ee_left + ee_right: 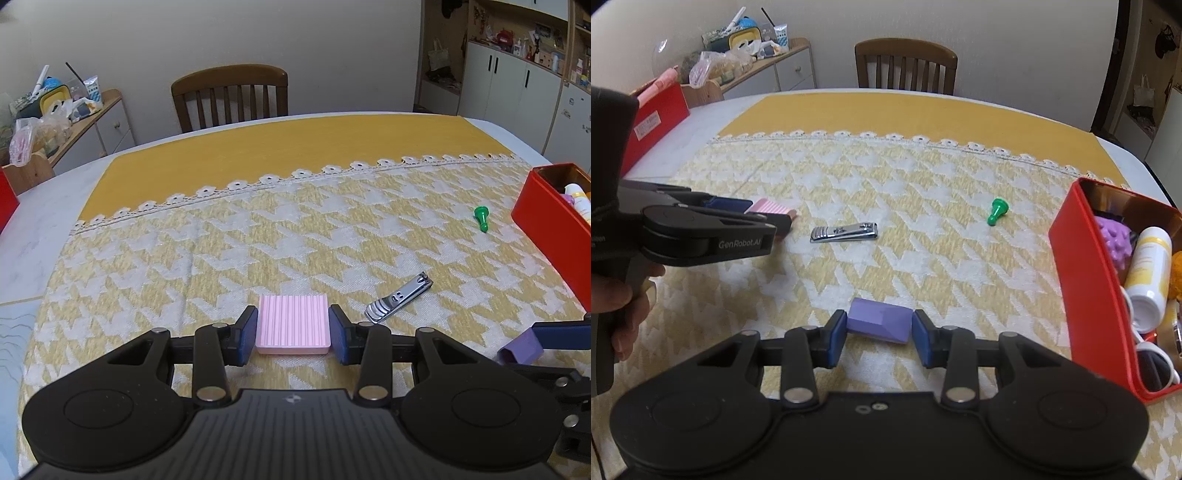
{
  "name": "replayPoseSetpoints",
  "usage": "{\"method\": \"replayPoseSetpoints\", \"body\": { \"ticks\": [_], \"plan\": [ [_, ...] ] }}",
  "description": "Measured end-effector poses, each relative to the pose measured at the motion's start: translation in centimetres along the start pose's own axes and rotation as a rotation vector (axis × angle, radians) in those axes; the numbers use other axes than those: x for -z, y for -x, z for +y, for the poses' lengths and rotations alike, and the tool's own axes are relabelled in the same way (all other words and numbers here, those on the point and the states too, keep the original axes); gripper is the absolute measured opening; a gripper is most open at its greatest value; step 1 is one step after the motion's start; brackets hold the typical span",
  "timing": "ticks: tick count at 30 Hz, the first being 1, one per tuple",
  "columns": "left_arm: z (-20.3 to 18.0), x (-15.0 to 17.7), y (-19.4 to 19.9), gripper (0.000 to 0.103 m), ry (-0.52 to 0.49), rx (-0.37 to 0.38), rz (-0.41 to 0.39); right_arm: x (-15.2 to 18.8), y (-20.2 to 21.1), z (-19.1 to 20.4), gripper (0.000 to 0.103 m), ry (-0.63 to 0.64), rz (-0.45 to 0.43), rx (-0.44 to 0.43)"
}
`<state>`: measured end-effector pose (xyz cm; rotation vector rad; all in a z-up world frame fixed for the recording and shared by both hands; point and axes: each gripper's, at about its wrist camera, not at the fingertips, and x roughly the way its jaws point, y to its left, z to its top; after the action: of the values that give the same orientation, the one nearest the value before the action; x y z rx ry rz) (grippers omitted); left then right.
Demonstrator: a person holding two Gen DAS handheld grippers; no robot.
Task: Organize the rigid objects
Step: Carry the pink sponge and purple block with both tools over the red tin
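Pink ribbed block sits at the lower centre of the left wrist view, lying on the houndstooth tablecloth and clamped between the blue pads of the left gripper. At the lower centre of the right wrist view, the right gripper grasps a purple block, its pads pressing on both ends. Farther up, at centre left of that view, lies a silver nail clipper, with a green pawn on its side to the upper right. A red box at the right edge holds a white bottle and a purple spiky ball. Beyond the table stands a wooden chair.
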<state>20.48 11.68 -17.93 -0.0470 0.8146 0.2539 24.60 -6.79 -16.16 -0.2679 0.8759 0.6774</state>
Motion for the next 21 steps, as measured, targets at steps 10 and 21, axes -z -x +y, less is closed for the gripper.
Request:
{"method": "replayPoseSetpoints", "body": {
  "ticks": [10,21],
  "plan": [
    [-1.0,-0.1,3.7,0.040,0.028,0.020,-0.005,0.0,3.5,-1.1,0.037,0.002,-0.041,-0.047],
    [-4.9,-0.4,8.6,0.040,0.048,0.060,-0.014,0.4,8.6,-4.3,0.037,-0.007,-0.105,-0.072]
  ]
}}
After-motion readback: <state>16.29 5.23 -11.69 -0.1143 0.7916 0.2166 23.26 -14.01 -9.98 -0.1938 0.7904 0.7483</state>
